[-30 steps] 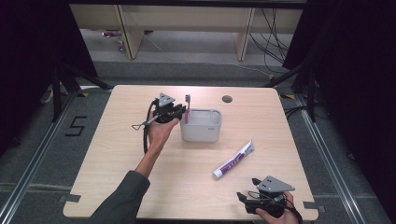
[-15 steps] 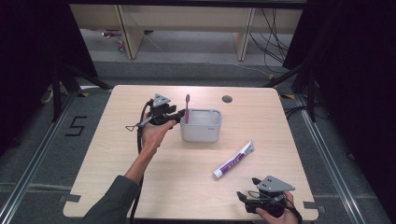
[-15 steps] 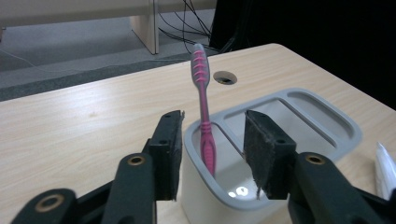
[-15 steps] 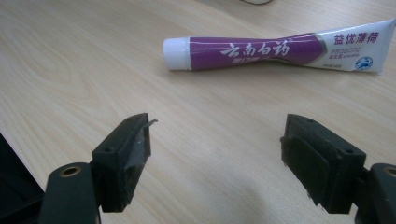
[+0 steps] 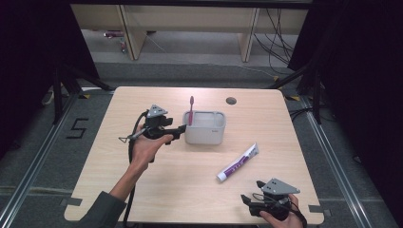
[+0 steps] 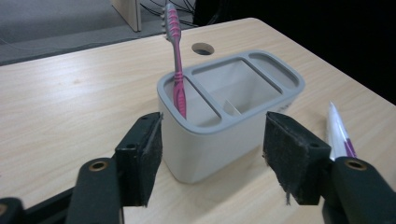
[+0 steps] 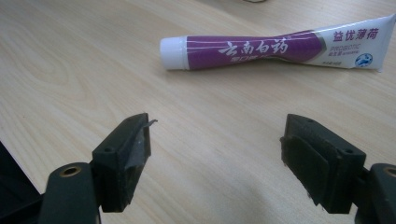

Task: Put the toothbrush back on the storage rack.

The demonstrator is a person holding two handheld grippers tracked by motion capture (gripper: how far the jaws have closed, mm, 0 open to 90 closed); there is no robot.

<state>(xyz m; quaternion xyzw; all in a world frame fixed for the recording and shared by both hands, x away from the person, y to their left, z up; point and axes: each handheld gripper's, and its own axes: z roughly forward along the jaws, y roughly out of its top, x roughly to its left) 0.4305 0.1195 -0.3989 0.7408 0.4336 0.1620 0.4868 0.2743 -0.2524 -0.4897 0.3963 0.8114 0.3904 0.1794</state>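
High view: left gripper [image 5: 179, 129] just left of grey holder [image 5: 205, 134], pink toothbrush [image 5: 191, 108] upright in its left slot.
Left gripper view: jaws just opened, nothing between.
Right gripper view: jaws wide, empty; toothpaste tube [image 7: 275, 48] flat ahead.

Both grippers are black: the left gripper [image 5: 178, 130] and the right gripper [image 5: 248, 202] each carry a grey three-cornered plate and a trailing black cable. Their blocky fingers [image 6: 140, 156] wear rough dark pads (brass-ringed screw holes below). One dark grey-green sleeve [image 5: 102, 211] shows.
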